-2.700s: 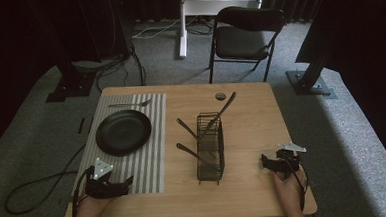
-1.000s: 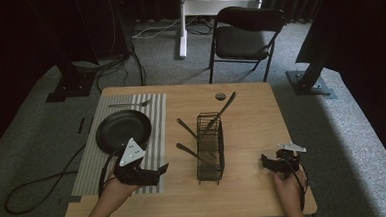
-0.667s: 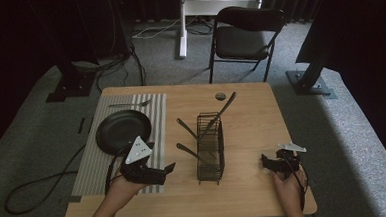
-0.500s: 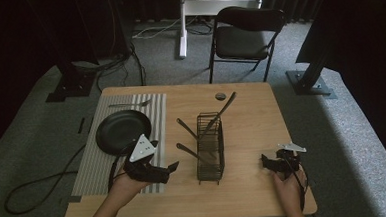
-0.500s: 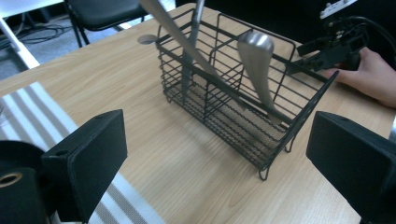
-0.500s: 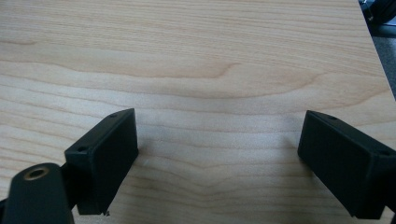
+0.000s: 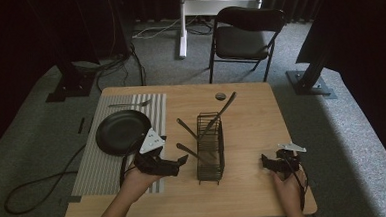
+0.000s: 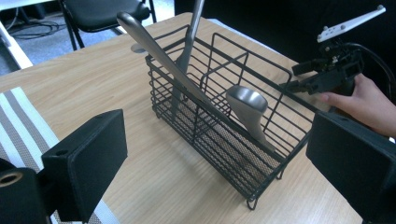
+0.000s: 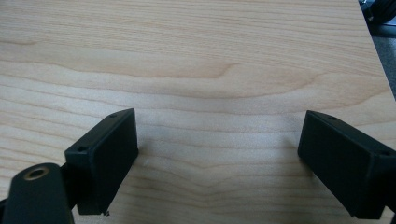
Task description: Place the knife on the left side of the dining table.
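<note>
High view: L hand-held gripper (image 7: 181, 161) gaping, nothing held, just beside wire basket (image 7: 210, 165) mid-surface. Risk: jaws snag the wires, tip basket, spill spoon (image 8: 247, 107). R hand-held gripper (image 7: 265, 164) spread wide, empty.

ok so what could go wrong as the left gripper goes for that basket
1. The spoon and two other utensils lean loosely in the wire basket; a jaw knocking a handle could lever one out.
2. The basket looks light and sits free on the table, so a push from the open left gripper might slide or tip it.
3. The right gripper rests apart from the basket, so nothing steadies it.
</note>
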Available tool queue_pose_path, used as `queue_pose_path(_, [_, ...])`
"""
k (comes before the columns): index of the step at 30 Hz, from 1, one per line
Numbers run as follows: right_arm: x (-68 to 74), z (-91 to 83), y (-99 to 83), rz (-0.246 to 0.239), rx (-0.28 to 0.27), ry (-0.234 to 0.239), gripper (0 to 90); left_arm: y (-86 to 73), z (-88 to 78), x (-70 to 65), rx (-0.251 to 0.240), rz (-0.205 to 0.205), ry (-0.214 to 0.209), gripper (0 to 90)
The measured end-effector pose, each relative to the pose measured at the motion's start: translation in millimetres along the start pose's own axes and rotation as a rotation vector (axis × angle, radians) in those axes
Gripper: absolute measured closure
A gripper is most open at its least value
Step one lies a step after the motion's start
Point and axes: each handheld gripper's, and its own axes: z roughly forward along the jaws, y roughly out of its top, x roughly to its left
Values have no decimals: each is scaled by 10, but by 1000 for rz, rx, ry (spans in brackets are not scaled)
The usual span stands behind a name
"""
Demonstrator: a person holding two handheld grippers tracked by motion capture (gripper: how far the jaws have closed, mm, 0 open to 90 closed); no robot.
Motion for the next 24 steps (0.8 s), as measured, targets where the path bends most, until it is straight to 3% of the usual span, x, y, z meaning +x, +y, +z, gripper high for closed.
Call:
queue_pose_path(5, [0,0,0,0,0,0,113,20,17,-10,-8,-7,-7,84])
queue_pose_path(6, [0,0,0,0,0,0,113,30,17,-17,-17,-13,-3,159])
queue_pose_path(8, [0,0,0,0,0,0,113,48,26,-17,-29,-24,-11,162])
queue_pose_path(11, [0,0,0,0,0,0,113,49,25,-15,-36,-28,-17,243])
queue_pose_path(17, [0,0,0,0,0,0,113,52,85,15,-17,-57,-58,342])
queue_pose_path(23, [0,0,0,0,0,0,113,30,95,47,-18,-69,-83,548])
queue_pose_path(24, [0,0,0,1,0,0,113,30,95,47,-18,-69,-83,548])
